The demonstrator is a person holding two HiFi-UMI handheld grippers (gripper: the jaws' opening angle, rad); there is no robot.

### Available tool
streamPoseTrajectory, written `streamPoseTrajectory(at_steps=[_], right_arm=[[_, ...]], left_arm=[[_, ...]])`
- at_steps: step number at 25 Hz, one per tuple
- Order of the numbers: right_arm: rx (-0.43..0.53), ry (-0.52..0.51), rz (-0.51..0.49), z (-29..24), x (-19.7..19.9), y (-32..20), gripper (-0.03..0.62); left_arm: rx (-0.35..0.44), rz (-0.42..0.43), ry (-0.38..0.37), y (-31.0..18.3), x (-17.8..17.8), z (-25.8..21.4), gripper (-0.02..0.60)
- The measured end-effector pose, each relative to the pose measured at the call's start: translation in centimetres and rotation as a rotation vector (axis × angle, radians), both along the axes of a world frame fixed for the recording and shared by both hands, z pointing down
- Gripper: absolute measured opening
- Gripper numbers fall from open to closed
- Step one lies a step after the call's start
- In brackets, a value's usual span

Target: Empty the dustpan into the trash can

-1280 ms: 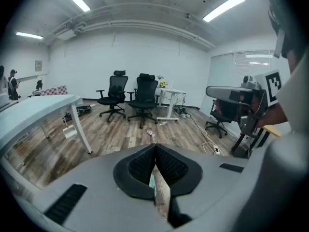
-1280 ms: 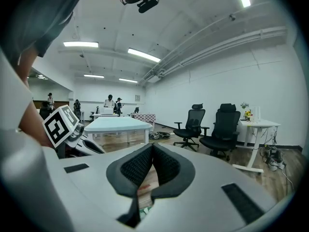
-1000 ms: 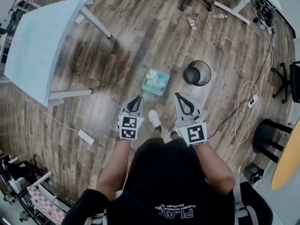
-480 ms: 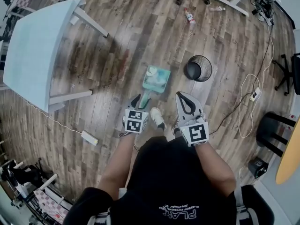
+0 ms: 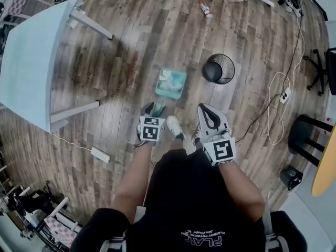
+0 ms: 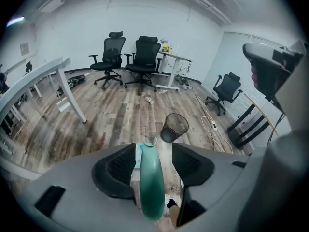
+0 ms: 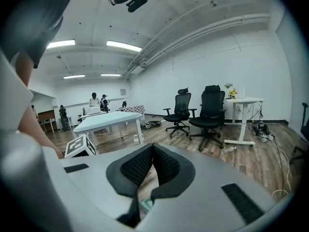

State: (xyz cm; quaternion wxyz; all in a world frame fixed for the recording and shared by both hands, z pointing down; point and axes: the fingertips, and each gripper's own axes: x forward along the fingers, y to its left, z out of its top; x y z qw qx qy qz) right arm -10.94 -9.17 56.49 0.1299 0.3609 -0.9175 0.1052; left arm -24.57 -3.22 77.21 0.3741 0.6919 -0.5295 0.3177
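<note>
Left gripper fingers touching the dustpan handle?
Apart. Left gripper view: the dustpan handle stands between the left gripper's opening fingers, floor showing on both sides.

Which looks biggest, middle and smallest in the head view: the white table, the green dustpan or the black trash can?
1. The white table, by far the largest.
2 and 3. The green dustpan and the black trash can look about the same size, so I won't rank them.

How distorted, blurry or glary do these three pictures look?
Head view: sharp, wooden floor planks bowing toward the edges. Left gripper view: dark round corners, the near green plastic dustpan handle soft, the black mesh trash can crisp. Right gripper view: bright ceiling light strips glaring, walls curved.
</note>
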Motion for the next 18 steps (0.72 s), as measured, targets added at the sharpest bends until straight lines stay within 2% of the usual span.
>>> streamPoseTrajectory(at_steps=[9, 14, 18], right_arm=[[-0.039, 0.010, 0.026, 1.9, 0.3, 0.1, 0.023], [-0.044, 0.007, 0.052, 2.2, 0.9, -0.1, 0.023], [-0.055, 0.008, 0.069, 2.7, 1.4, 0.3, 0.023]], left_arm=[[-0.069, -0.031, -0.011, -0.8, -0.5, 2.8, 0.227], [-0.110, -0.048, 0.019, -1.3, 0.0, 4.0, 0.227], [-0.107, -0.043, 0.021, -1.7, 0.2, 4.5, 0.225]])
